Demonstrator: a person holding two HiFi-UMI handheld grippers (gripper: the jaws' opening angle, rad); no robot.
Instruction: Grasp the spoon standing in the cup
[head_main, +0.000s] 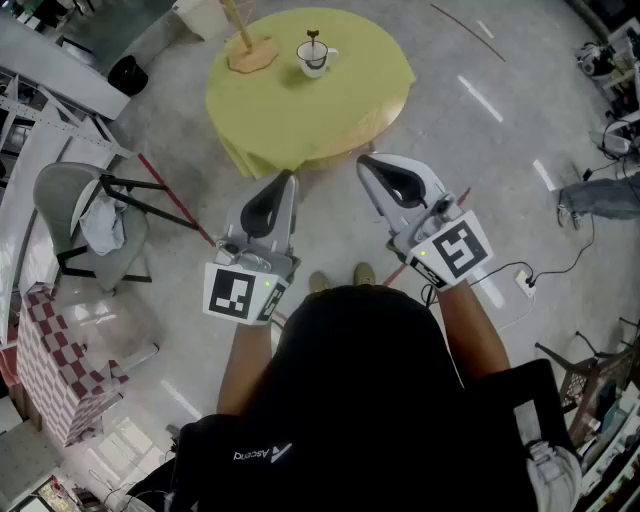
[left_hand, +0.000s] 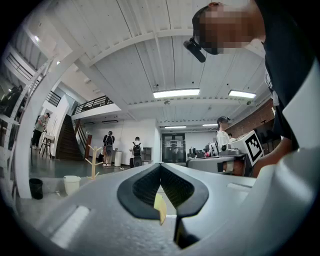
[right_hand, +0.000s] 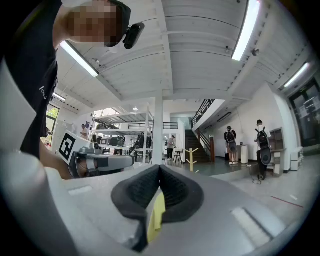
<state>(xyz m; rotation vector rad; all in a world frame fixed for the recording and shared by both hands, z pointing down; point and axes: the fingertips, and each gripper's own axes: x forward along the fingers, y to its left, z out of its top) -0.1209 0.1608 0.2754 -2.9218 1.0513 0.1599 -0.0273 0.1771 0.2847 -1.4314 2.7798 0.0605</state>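
My left claw (head_main: 288, 178) and right claw (head_main: 366, 162) are both clenched, nothing between them. Spoon (head_main: 313, 40) stands in cup (head_main: 314, 62) on yellow table (head_main: 300, 120), well apart from both.

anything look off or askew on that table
The yellow tablecloth sits askew: it hangs down at the near left, while the table's wooden rim shows bare at the near right. The cup stands upright, nothing spilled.
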